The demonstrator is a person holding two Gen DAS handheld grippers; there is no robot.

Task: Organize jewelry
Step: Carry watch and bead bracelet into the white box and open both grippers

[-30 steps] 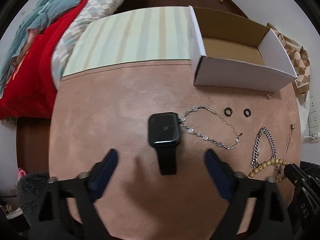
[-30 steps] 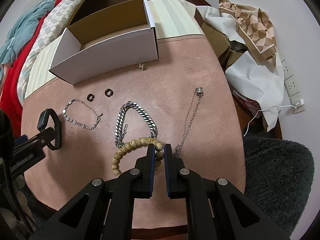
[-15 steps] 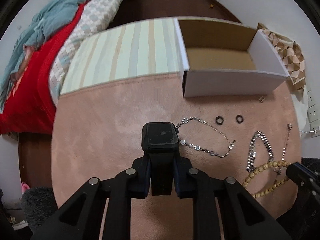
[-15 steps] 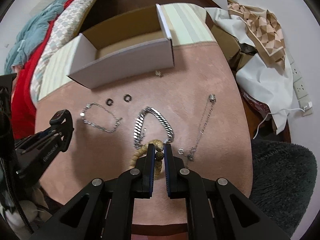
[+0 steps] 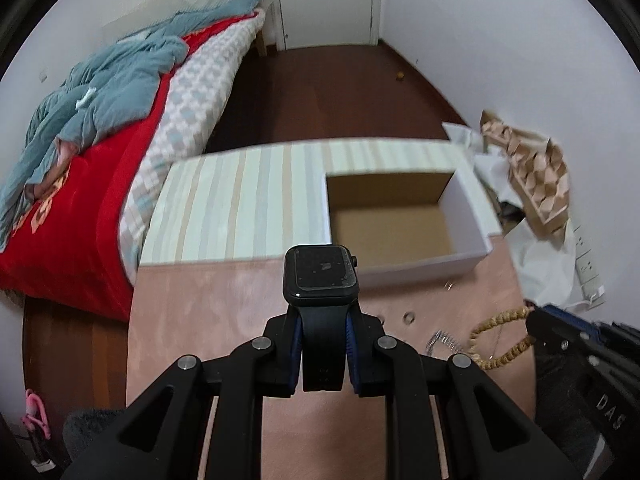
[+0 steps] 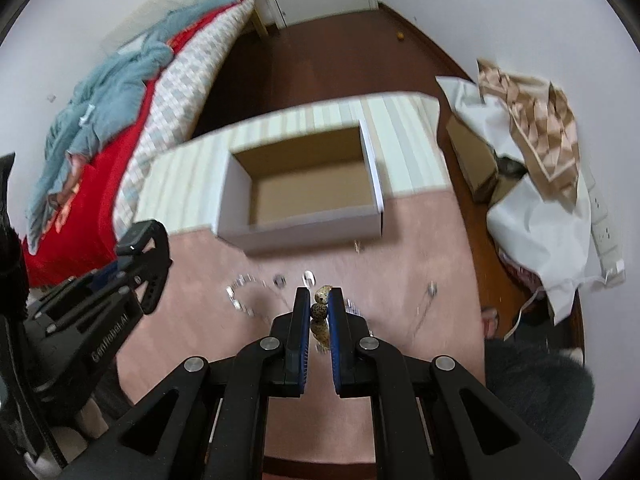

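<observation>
With the left gripper (image 5: 323,344) clamped on the watch (image 5: 320,276) strap and the right gripper (image 6: 319,312) pinching the bead bracelet (image 6: 321,307), both aloft, the dangling loop could snag the box (image 6: 304,236) wall at twelve o'clock.

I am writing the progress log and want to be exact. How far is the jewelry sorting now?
Nothing is stored yet: the cardboard box shows only its bare floor. In hand: the left claw is shut on the black watch, and the right claw is shut on the bead bracelet, both lifted off the table. Left: the silver chains and small rings lie blurred on the pink table.
</observation>
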